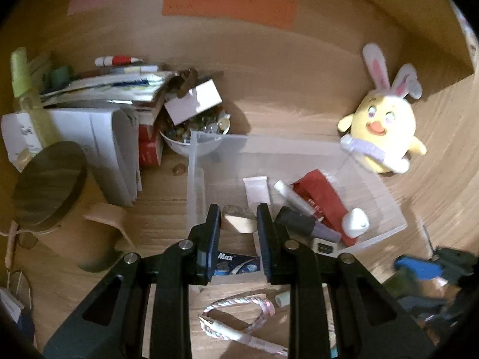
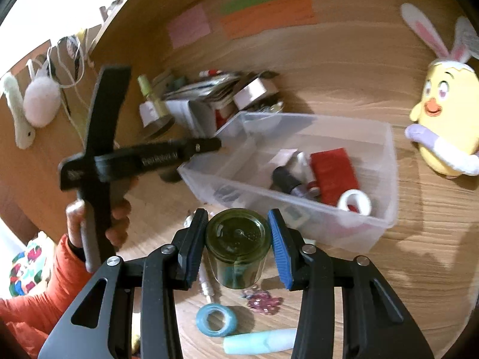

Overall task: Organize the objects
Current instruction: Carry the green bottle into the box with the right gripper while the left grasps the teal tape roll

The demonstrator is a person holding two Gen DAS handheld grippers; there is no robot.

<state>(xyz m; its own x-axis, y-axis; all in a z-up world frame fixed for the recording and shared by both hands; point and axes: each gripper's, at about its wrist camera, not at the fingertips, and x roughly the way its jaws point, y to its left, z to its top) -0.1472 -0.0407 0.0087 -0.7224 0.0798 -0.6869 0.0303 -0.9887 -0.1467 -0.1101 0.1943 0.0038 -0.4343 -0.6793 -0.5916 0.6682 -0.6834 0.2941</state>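
Note:
A clear plastic bin (image 1: 374, 197) (image 2: 386, 161) sits on the wooden desk and holds a red pouch (image 1: 321, 194) (image 2: 335, 173), a white tape roll (image 2: 354, 202), tubes and small items. My left gripper (image 1: 238, 224) hovers over the bin's near-left part, jaws apart and empty, with a tan block (image 1: 239, 223) seen below between the fingers. My right gripper (image 2: 238, 230) is shut on a green glass jar (image 2: 238, 242), held above the desk in front of the bin. The left gripper (image 2: 209, 145) also shows in the right wrist view, reaching to the bin's left corner.
A yellow plush chick with bunny ears (image 1: 381, 125) (image 2: 443, 110) stands right of the bin. Books, a bowl of beads (image 1: 194, 131), a spray bottle (image 1: 27, 95) and a round mirror (image 1: 48, 185) crowd the left. A braided cable (image 1: 239, 323), blue tape roll (image 2: 215, 320) and pale tube (image 2: 260, 341) lie in front.

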